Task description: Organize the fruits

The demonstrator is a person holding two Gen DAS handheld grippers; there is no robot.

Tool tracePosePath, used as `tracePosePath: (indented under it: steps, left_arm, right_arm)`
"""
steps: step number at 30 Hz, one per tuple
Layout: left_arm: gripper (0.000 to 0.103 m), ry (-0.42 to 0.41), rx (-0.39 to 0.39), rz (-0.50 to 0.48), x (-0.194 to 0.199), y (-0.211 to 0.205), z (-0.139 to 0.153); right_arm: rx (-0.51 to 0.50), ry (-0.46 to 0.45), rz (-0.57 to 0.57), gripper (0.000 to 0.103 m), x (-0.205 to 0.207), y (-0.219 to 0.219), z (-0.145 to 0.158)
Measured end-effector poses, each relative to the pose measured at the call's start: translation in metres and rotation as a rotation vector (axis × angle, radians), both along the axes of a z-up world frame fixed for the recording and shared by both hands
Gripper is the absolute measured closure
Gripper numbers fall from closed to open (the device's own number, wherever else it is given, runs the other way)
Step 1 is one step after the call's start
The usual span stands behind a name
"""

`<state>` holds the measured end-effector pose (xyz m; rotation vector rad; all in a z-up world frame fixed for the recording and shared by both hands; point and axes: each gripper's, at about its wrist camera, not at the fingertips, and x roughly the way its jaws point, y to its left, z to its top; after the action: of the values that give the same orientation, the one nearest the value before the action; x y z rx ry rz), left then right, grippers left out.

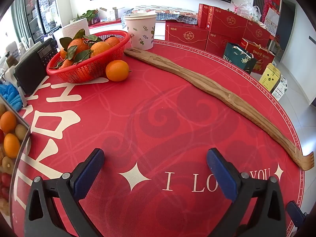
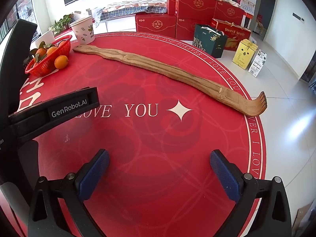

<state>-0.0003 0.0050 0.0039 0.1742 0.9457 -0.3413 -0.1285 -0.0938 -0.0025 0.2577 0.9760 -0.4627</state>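
Left gripper [image 1: 156, 164] hangs over the red mat [image 1: 158, 118], blue ribbed pads spread wide, nothing between them. Right gripper [image 2: 159, 165] is the same: jaws wide apart, empty. At the left view's edge a tray of mixed fruit [image 1: 8, 130] is cut off, its contents hard to make out. Farther out, a lone orange [image 1: 117, 70] sits touching the red mesh plastic basket [image 1: 92, 67], which holds leafy oranges. A long, grainy wooden back scratcher [image 1: 207, 86] curves across the mat, with a paper cup [image 1: 140, 31] beyond it.
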Motion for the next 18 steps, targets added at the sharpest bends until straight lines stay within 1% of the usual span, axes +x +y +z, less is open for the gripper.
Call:
tracePosePath:
  steps: [18]
  left_arm:
    - [0.000,0.000,0.000,0.000,0.0002,-0.0002,0.0009]
  right_arm:
    - [0.001,-0.002,-0.001,0.001,0.0018,0.0015,0.0008]
